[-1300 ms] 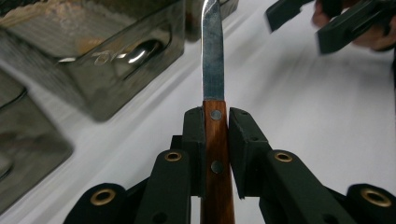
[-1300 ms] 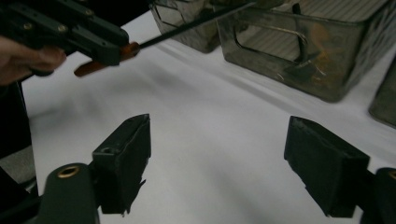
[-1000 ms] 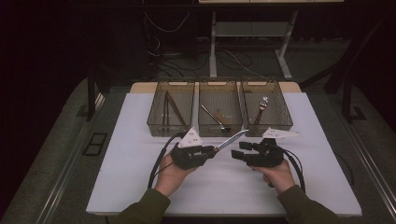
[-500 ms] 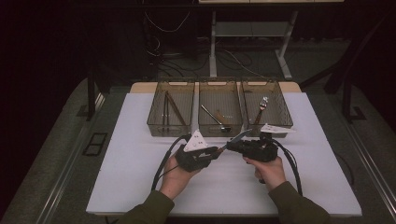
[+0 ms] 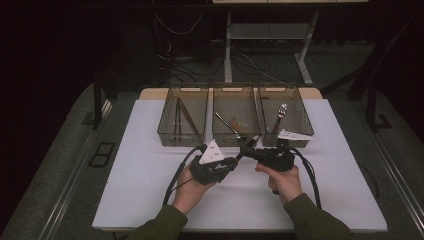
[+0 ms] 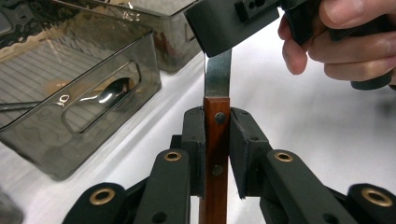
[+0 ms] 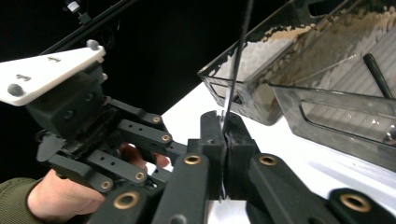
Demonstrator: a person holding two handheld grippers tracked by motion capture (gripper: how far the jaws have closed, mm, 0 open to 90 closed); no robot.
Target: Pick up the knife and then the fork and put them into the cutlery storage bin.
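Observation:
A knife with a brown wooden handle [image 6: 215, 154] and a steel blade [image 6: 217, 79] is held between my two grippers above the white mat. My left gripper [image 6: 216, 126] is shut on the handle; in the high view it [image 5: 230, 164] sits left of centre. My right gripper [image 7: 225, 128] has just been closing and now pinches the blade [image 7: 236, 60], which I see edge-on. From above, the right gripper [image 5: 246, 150] meets the left one nose to nose, and the blade tip [image 5: 255, 139] pokes out past it.
Three smoky clear trays stand in a row behind the grippers: the left [image 5: 181, 137], the middle [image 5: 220, 137] and the right [image 5: 300, 125], which holds a spoon [image 5: 281, 112]. The nearest tray [image 6: 46, 140] lies close to the left gripper. The white mat [image 5: 150, 170] covers the table.
The right hand moved left to the left gripper, and its jaws went from open to shut on the knife blade. The left hand kept still with the handle.

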